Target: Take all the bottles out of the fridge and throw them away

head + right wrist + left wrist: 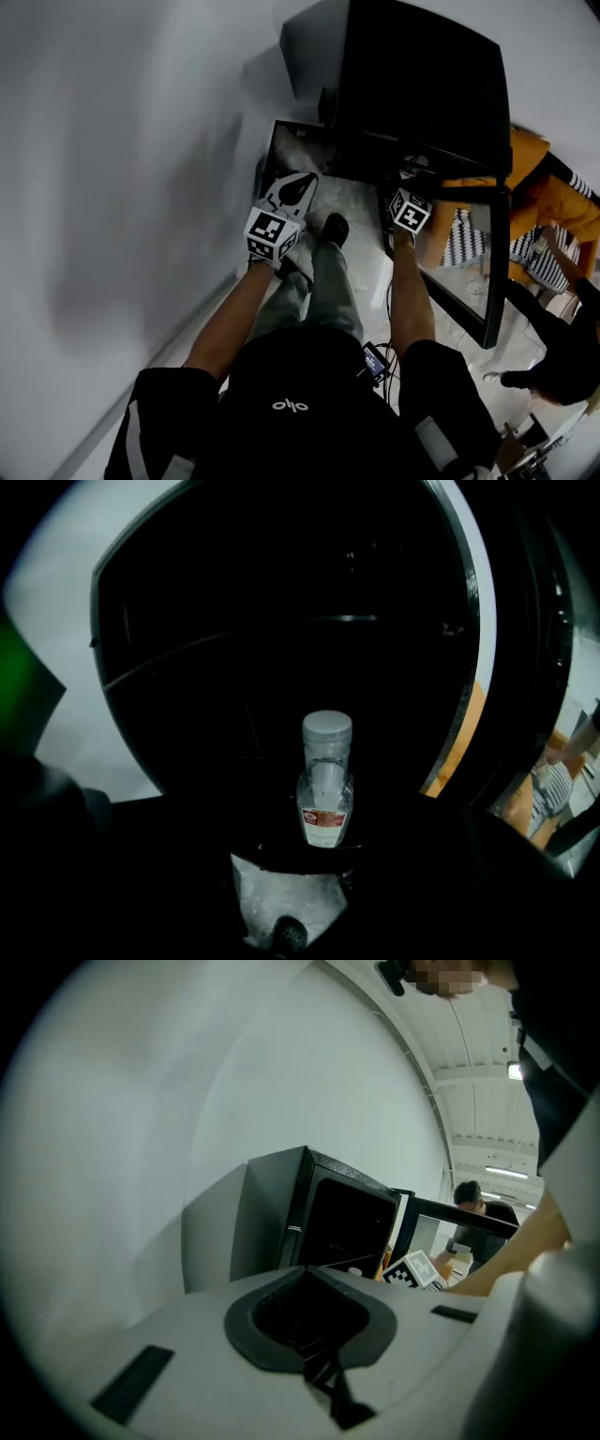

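Note:
A black mini fridge [412, 84] stands against the wall with its glass door [469, 281] swung open to the right. In the right gripper view a clear bottle [326, 785] with a white cap and a red-and-white label stands upright on a shelf in the dark interior. My right gripper [405, 192] reaches into the fridge opening. Its dark jaws stand wide apart on either side of the bottle, with no pad seen pressing on it. My left gripper [292, 192] hangs to the left of the fridge front, its white jaws [323, 1372] shut with nothing between them.
A pale wall [112, 187] runs along the left. My own leg and black shoe [335, 228] stand on the light floor before the fridge. Past the open door, a person in orange [553, 197] and another in black [562, 361] are close by.

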The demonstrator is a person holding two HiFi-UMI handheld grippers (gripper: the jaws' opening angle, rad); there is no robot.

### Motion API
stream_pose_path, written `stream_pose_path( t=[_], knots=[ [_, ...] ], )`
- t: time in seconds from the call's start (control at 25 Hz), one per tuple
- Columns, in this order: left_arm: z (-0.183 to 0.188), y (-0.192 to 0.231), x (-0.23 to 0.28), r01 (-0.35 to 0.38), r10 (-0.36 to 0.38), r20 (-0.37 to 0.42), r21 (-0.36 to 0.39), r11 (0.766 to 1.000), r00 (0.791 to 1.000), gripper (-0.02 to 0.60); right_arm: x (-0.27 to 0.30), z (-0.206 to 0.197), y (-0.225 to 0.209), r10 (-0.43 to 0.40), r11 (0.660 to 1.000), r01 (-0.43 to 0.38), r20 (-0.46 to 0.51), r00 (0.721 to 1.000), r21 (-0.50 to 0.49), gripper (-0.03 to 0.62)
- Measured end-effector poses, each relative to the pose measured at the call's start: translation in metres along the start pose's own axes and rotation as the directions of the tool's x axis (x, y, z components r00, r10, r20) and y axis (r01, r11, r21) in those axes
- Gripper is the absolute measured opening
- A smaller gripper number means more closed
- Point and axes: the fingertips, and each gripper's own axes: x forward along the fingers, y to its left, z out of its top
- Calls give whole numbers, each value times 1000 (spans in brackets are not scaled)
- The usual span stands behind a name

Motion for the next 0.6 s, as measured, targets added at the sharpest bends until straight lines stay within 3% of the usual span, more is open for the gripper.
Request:
stream_pose_path(
  t=[0.6],
  knots=[
    [-38, 1, 50, 27, -26, -88, 8, 1000, 996, 8, 73, -26, -25, -30, 999, 33, -60, 998, 39, 344]
  ],
)
